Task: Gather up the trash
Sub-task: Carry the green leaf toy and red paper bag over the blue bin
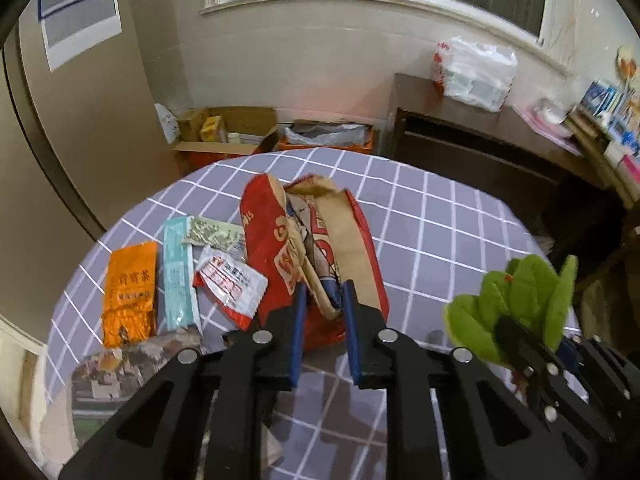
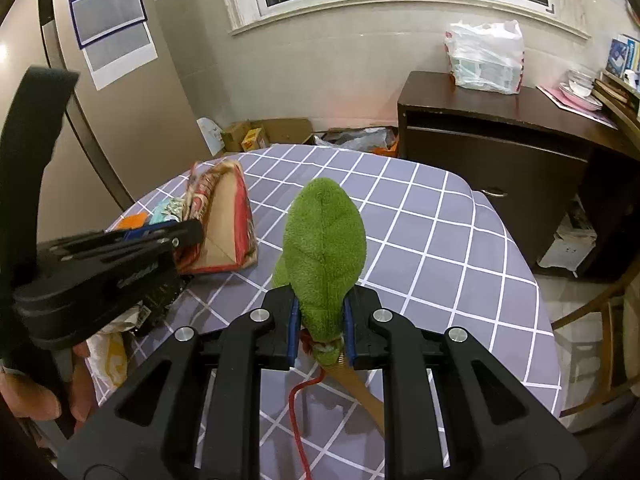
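A red and brown paper bag (image 1: 320, 248) stands open on the checked tablecloth (image 1: 440, 240). My left gripper (image 1: 324, 296) is shut on the bag's near rim, with folded paper between its blue pads; in the right wrist view it (image 2: 188, 232) shows from the side at the bag (image 2: 228, 224). My right gripper (image 2: 320, 312) is shut on a green plush leaf toy (image 2: 324, 248), held above the table; the left wrist view has the toy (image 1: 516, 300) at the right. Left of the bag lie an orange packet (image 1: 128, 292), a teal wrapper (image 1: 178, 276) and a red and white wrapper (image 1: 232, 284).
A printed leaflet (image 1: 132, 368) lies at the table's near left edge. Behind the table are cardboard boxes (image 1: 228, 128) on the floor and a dark cabinet (image 2: 500, 152) bearing a white plastic bag (image 2: 484, 60). A wooden chair (image 2: 592, 320) stands at the right. A hand (image 2: 36, 396) holds the left gripper.
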Motion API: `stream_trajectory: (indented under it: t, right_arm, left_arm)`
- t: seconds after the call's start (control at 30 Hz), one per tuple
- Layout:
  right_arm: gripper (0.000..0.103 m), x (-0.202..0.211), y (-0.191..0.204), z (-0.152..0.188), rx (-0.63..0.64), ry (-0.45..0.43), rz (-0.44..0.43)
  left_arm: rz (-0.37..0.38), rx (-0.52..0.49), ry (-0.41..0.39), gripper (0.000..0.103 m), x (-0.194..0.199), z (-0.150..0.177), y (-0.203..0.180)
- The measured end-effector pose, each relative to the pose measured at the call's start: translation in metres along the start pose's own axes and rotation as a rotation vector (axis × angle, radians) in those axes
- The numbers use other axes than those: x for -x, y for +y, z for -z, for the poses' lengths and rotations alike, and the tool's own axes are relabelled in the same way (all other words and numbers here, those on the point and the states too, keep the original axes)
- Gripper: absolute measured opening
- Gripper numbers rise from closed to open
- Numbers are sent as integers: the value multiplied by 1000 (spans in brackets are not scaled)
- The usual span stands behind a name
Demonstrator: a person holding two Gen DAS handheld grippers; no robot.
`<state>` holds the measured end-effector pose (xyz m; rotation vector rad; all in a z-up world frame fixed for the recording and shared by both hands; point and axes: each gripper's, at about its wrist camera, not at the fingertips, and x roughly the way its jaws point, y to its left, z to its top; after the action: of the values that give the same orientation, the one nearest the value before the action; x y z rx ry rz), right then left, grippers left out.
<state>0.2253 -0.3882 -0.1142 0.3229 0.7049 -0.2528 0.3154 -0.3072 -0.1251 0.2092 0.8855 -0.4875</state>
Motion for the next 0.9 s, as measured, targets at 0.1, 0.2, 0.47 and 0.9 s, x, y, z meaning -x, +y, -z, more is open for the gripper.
stream_trajectory:
  t: [0.1,0.2,0.47,0.9]
  right_arm:
    - [17,5,3,-1,0,-11,-6]
    - [17,14,7,-2,2,-25,-10]
    - [17,52,25,-9,23,-84,-25]
    - [17,85,66,28,67,-49,-61]
  left_arm:
    - [74,10,-11,16,9,7,4]
    - [165,33,-11,16,21,15,8]
    - [254,76,-76,12,67,23,13]
    - [229,34,-33,10,107,96,27]
